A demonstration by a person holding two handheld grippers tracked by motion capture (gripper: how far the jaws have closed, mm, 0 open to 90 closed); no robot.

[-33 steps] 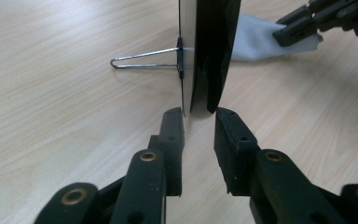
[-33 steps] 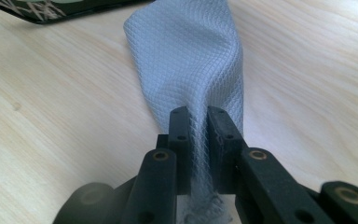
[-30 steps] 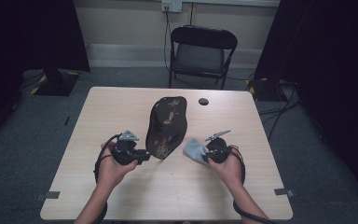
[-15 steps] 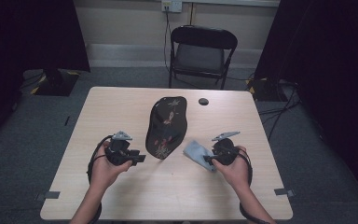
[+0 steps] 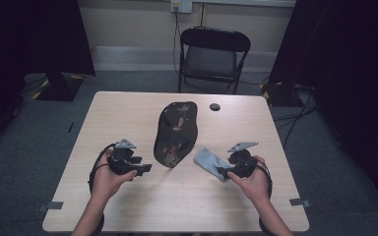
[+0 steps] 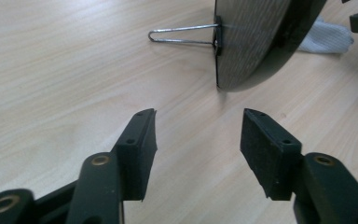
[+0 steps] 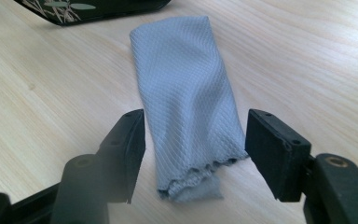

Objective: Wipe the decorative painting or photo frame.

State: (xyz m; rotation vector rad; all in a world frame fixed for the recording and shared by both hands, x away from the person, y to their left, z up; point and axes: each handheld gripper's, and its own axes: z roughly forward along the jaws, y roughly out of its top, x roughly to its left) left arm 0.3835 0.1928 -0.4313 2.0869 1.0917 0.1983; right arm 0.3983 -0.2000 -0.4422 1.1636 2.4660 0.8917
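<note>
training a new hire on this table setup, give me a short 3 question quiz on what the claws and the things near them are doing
1. True or false: the right claw is clamped on the grey cloth.
2. What sticks out from the back of the dark oval board in the left gripper view? A) a wire stand B) a rope C) a handle knob
3. What lies ahead of the left claw: the board or the cloth?

Key
1. False. Its jaws have just been opening; the cloth lies between them, pads clear of it.
2. A, the wire stand.
3. The board; that claw's jaws have also just been opening, with nothing between them.
</note>
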